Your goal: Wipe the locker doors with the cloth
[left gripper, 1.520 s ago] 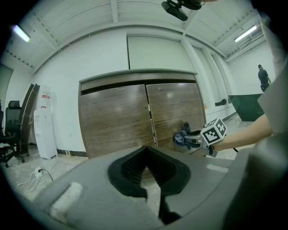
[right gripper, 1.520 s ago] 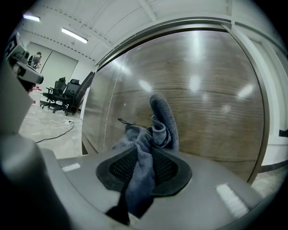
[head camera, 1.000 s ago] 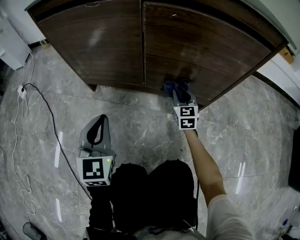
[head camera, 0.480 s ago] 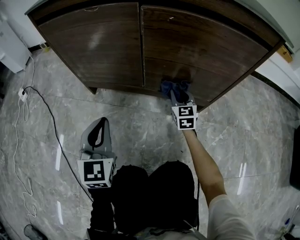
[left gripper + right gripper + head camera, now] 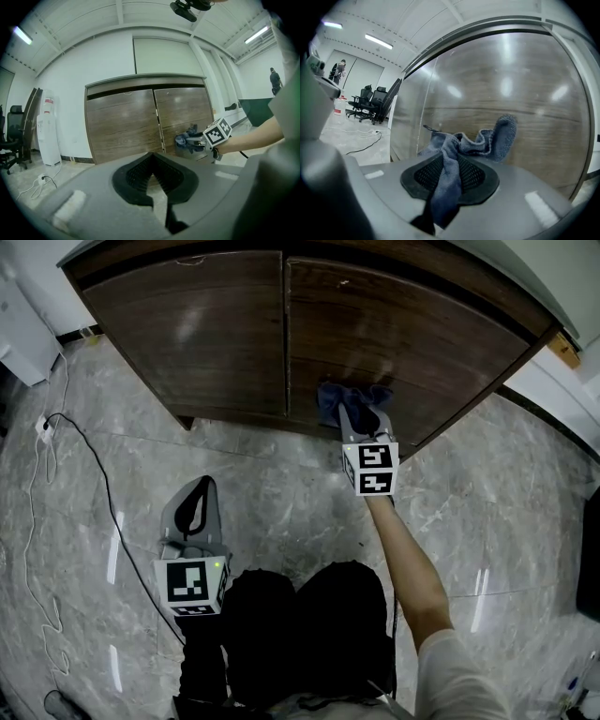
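Right side: the right tool (image 5: 361, 414) is clamped on the cloth (image 5: 330, 399); one blue strip runs down between its jaws, and the rest is bunched ahead of them.
Cloth place: pressed to the right locker door (image 5: 431, 343), low on the panel and just right of the seam with the left locker door (image 5: 197, 334).
Left side: the left tool (image 5: 194, 507) is held near the person's knees, well apart from the locker; its jaws meet at the tips with nothing between them.
Markings: each tool's marker cube (image 5: 371, 469) bears black-and-white square patterns, no letters.
Label: the white appliance (image 5: 48, 129) far left of the locker carries a red label, too small to read.
Floor: grey marble floor (image 5: 281, 484), with a dark cable (image 5: 86, 442) trailing at the left.
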Available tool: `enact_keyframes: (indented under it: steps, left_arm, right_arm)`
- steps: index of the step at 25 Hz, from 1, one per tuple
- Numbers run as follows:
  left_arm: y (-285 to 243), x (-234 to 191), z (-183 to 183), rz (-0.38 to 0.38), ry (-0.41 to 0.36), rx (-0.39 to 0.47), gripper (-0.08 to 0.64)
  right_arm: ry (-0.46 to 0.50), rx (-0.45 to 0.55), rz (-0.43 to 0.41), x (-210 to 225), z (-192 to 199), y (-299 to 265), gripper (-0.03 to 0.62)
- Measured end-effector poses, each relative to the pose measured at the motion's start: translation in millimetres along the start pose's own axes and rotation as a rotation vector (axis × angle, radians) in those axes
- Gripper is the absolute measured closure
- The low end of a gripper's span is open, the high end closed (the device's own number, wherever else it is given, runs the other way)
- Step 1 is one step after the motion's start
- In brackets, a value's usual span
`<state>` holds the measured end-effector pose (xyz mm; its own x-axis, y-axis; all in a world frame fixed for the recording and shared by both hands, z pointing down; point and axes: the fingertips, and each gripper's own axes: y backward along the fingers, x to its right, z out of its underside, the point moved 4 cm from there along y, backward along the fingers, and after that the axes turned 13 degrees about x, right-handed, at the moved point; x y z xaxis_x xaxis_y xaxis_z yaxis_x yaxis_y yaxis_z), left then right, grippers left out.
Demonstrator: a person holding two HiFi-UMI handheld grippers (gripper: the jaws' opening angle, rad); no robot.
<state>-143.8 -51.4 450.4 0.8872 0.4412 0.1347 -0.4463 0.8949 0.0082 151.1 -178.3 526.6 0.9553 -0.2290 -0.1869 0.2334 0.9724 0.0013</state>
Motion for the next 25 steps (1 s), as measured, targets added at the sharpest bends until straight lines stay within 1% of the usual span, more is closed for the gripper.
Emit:
enact_keyframes:
  steps: [5,11,15,19,25]
  left_arm:
    - [0.8,-1.4,-1.4,-0.001,0.001,0.006,0.560]
    - [2.4,-3.2,-1.8,-0.003,0.009,0.009,0.560]
    - [4.1,-5.6,0.3,-0.006,0.010,0.003,0.560]
    - [2.3,-5.7,-3.8,-0.006,0.017,0.019,0.560]
    - [4.4,-7.6,-0.5,-0.007,0.024,0.014,0.560]
  right_arm:
    - [0.023,0.069,0.001,1.6,-38.6,-5.4,0.495]
    - [0.035,0.115,0.004,1.7,-68.9,-9.0,0.495]
    - [0.048,0.168,0.006,2.0,-99.7,-12.6,0.495]
    - [0.067,0.207,0.001,0.5,-128.5,-18.1,0.495]
    - [0.078,0.247,0.002,0.1,-150.7,-21.1,0.495]
